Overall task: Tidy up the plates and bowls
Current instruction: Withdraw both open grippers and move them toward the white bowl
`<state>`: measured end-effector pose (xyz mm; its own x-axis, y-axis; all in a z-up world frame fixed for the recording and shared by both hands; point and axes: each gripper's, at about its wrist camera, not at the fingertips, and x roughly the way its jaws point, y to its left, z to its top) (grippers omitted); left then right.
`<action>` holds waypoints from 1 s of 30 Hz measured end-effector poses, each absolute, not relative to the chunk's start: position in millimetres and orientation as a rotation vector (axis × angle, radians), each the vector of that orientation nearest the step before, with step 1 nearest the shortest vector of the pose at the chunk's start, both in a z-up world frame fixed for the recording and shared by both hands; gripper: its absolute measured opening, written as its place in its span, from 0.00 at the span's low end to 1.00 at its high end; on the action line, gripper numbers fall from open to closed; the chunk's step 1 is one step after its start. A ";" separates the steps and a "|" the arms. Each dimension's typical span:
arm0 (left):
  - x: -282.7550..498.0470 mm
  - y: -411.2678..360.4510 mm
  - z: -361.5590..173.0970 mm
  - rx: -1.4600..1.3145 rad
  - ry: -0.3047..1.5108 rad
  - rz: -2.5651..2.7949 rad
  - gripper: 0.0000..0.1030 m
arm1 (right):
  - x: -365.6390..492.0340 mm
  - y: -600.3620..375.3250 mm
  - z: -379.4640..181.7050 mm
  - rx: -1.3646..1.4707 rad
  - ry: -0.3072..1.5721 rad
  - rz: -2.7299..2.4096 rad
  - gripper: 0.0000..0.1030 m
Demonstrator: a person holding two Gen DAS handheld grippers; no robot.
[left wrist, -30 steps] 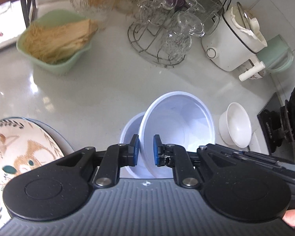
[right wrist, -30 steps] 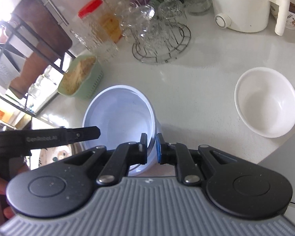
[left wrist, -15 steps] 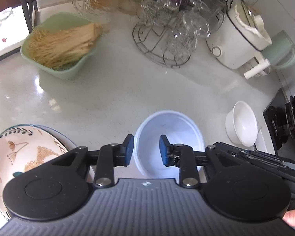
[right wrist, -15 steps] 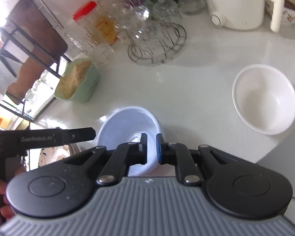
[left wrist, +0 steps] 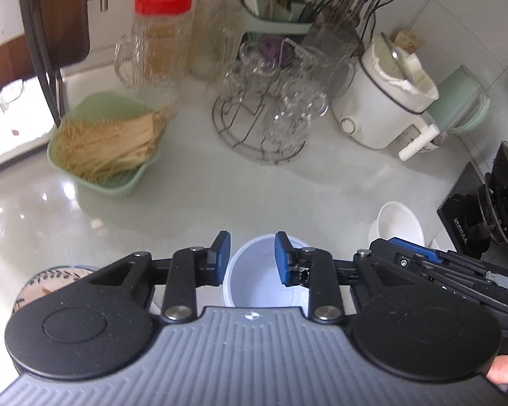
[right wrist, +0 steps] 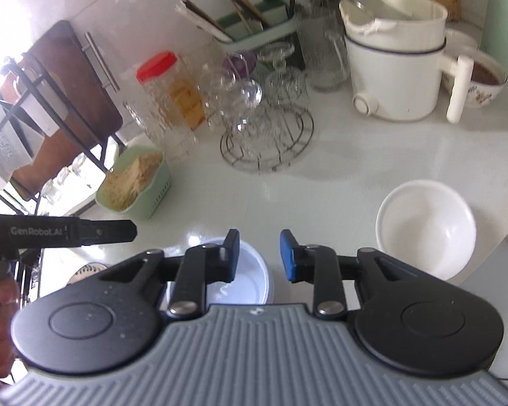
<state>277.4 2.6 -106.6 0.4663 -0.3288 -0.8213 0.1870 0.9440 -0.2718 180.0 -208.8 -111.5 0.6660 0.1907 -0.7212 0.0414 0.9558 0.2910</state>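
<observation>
1. Pale, glossy worktop [left wrist: 193,209] fills both wrist views, with a white tiled wall behind it.
2. Near the front edge stands the pale blue bowl [left wrist: 260,280], upright and open side up; whether a second bowl sits inside it cannot be told from here.
3. Over it hangs the left gripper [left wrist: 252,253], whose jaws have just been opening and now stand apart, the blue pads clear of the bowl's rim, nothing pinched.
4. Beside it the right gripper [right wrist: 259,253] has jaws that have just been opening too; they are spread with nothing between them, and the blue bowl [right wrist: 250,280] lies below its left finger.
5. To the right, close to the worktop's right edge, sits a white bowl [right wrist: 425,228], empty and apart from the blue one.
6. At the front left corner a patterned plate [left wrist: 50,279] peeks out behind the left gripper's body.
7. Farther back stand a green basket of dried noodles [left wrist: 108,149], a wire rack of glass cups [left wrist: 267,118], a red-lidded jar [left wrist: 161,37] and a white electric pot [right wrist: 394,77].
</observation>
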 end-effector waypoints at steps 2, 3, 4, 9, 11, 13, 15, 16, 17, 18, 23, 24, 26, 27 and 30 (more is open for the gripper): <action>274.1 3.4 -99.6 -0.149 1.023 -0.326 0.31 | 176.0 -209.0 -105.4 0.288 0.818 0.077 0.30; 272.7 3.6 -95.8 -0.147 1.014 -0.330 0.33 | 174.0 -209.1 -102.3 0.288 0.806 0.072 0.30; 270.9 3.4 -92.6 -0.145 1.005 -0.334 0.33 | 172.1 -209.4 -99.2 0.289 0.793 0.066 0.30; 261.6 0.7 -78.4 -0.128 0.955 -0.345 0.50 | 166.0 -214.7 -85.1 0.286 0.742 0.036 0.75; 259.2 -1.7 -73.6 -0.115 0.931 -0.341 0.63 | 164.2 -218.0 -81.3 0.281 0.720 0.008 0.87; 257.6 -2.1 -69.8 -0.119 0.912 -0.341 0.69 | 164.0 -221.6 -79.2 0.278 0.716 -0.010 0.87; 257.3 -2.1 -67.9 -0.129 0.903 -0.349 0.73 | 161.7 -226.2 -76.6 0.286 0.705 -0.020 0.87; 257.4 -2.4 -67.2 -0.129 0.899 -0.349 0.75 | 160.1 -228.1 -75.4 0.289 0.697 -0.026 0.87; 257.4 -3.1 -66.7 -0.126 0.895 -0.346 0.78 | 158.4 -229.3 -74.2 0.291 0.690 -0.033 0.87; 257.3 -4.2 -65.8 -0.122 0.891 -0.343 0.81 | 156.5 -230.1 -72.8 0.290 0.684 -0.039 0.87; 257.5 -10.6 -65.7 -0.107 0.887 -0.339 0.83 | 150.7 -232.7 -69.3 0.276 0.663 -0.056 0.87; 257.2 -12.5 -65.7 -0.102 0.886 -0.337 0.83 | 150.6 -234.1 -69.4 0.278 0.662 -0.055 0.87; 256.5 -15.9 -64.9 -0.094 0.882 -0.331 0.83 | 151.3 -238.1 -70.2 0.287 0.661 -0.054 0.87; 256.2 -18.2 -64.1 -0.091 0.878 -0.330 0.83 | 151.7 -240.0 -70.7 0.291 0.660 -0.054 0.87; 259.2 -29.4 -62.8 -0.078 0.869 -0.327 0.83 | 152.7 -249.0 -71.7 0.295 0.658 -0.057 0.87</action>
<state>259.2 -29.4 -62.8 0.5988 -0.3136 -0.7369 0.2504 0.9473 -0.1998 152.7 -249.0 -71.7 0.7912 0.0404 -0.6102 0.1456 0.9567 0.2522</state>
